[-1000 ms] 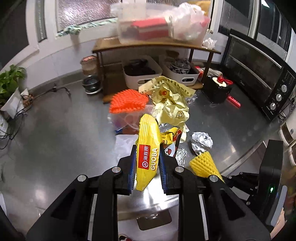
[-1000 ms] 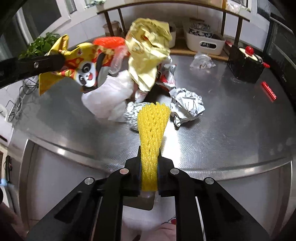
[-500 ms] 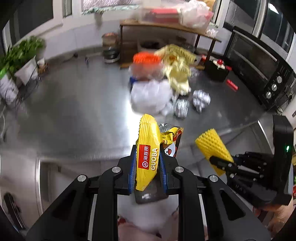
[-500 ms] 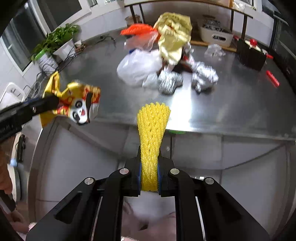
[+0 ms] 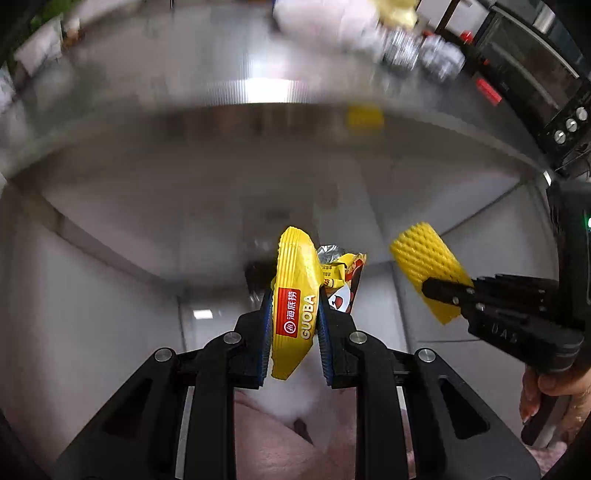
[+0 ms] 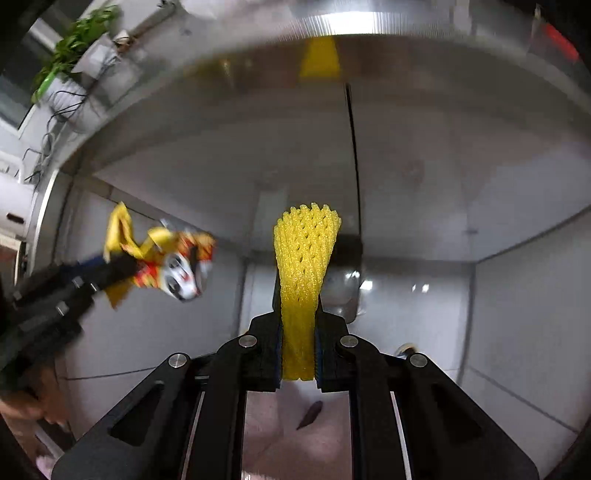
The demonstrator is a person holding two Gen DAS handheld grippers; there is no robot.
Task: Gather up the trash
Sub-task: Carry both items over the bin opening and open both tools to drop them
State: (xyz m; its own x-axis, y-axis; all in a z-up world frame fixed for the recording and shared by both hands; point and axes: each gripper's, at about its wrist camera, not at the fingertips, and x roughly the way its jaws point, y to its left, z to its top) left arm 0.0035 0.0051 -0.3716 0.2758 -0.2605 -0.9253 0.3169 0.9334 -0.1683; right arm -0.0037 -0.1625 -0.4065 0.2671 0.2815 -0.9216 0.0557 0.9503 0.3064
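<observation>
While my left gripper [image 5: 295,314] pinches a yellow wrapper [image 5: 295,295] and my right gripper [image 6: 298,332] clamps a yellow foam net [image 6: 303,266], both pieces hang off the counter [image 5: 258,66], below its edge. I judge that's two collected, not yet binned. Foil balls [image 5: 421,55] and a white bag [image 5: 325,18] remain up top. The wrapper looks creased, the net squashed.
</observation>
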